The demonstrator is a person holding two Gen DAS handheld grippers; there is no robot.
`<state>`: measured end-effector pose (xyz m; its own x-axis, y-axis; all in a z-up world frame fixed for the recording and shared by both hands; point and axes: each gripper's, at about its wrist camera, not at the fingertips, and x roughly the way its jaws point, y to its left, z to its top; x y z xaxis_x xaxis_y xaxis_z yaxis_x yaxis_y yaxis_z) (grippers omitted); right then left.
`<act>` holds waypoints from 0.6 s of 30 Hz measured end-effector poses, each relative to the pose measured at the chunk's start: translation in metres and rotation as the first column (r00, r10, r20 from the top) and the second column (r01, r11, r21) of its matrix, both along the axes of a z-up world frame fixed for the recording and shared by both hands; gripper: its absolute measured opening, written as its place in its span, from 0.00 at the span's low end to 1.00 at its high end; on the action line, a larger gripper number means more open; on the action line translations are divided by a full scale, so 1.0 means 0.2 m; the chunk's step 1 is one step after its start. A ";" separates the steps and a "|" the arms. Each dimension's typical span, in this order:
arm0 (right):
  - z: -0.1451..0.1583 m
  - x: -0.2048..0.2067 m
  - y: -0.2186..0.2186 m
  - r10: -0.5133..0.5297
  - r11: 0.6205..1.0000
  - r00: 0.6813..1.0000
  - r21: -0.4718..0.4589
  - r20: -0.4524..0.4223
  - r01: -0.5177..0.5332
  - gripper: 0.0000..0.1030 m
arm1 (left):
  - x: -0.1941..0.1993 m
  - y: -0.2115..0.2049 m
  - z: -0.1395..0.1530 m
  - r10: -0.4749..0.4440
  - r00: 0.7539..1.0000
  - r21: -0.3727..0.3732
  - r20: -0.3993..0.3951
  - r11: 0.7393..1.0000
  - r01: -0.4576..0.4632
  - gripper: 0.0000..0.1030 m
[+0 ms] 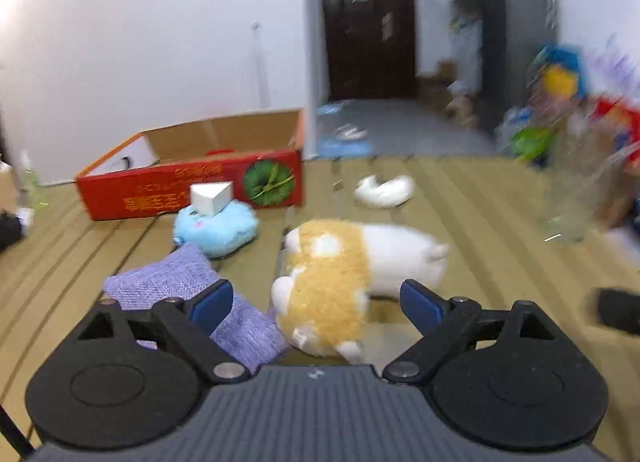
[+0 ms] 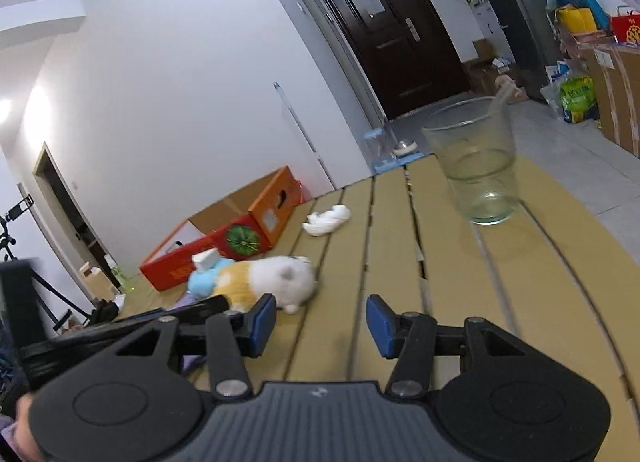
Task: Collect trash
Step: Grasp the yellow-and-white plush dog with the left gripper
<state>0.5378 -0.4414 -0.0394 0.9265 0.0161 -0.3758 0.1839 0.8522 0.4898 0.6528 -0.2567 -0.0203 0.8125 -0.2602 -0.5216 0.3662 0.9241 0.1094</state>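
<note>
Blur softens the left wrist view, where the left gripper (image 1: pixel 316 298) hangs with fingers spread and empty over a yellow-and-white plush toy (image 1: pixel 344 278); crumpled white paper (image 1: pixel 385 190) lies beyond it on the slatted table (image 1: pixel 480 221), near a red cardboard box (image 1: pixel 192 173). In the right wrist view, the right gripper (image 2: pixel 321 324) is likewise parted and empty, the paper (image 2: pixel 327 219) well ahead to its left and a clear plastic cup (image 2: pixel 476 165) upright ahead to its right.

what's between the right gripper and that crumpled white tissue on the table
Mostly bare tan table slats, as the right wrist view shows. The right gripper is open, the crumpled tissue lies farther ahead, and the orange-and-white plush sits just left of that line.
</note>
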 end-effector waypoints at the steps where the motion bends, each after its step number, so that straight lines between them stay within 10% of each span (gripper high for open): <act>1: 0.00 0.00 -0.01 0.007 1.000 1.000 -0.006 -0.005 -0.007 0.49 | 0.02 -0.03 -0.03 0.032 0.999 0.014 -0.007 0.999 -0.032 0.75; 2: 0.00 0.00 -0.03 0.012 1.000 1.000 -0.011 -0.009 -0.012 0.50 | 0.04 -0.01 -0.05 0.034 0.999 0.010 -0.026 0.999 -0.034 0.54; 5: -0.01 0.01 -0.04 0.037 0.999 0.999 -0.029 -0.027 -0.038 0.50 | 0.01 0.04 -0.07 -0.001 0.999 -0.031 -0.041 1.000 -0.001 0.44; 14: 0.02 -0.08 0.17 0.243 0.968 0.970 -0.062 0.015 -0.242 0.65 | -0.50 0.51 -0.01 -0.197 0.976 -0.174 -0.096 0.968 0.178 0.50; 18: 0.00 -0.04 0.35 0.381 0.919 0.924 -0.097 -0.027 -0.382 0.67 | -0.54 0.69 -0.05 -0.098 0.993 -0.221 -0.071 0.972 0.080 0.63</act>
<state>0.5299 -0.3717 -0.0393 0.8549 0.3300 -0.4002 -0.1614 0.9025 0.3994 0.5455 -0.1179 -0.0307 0.7383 -0.4439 -0.5078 0.4475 0.8857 -0.1237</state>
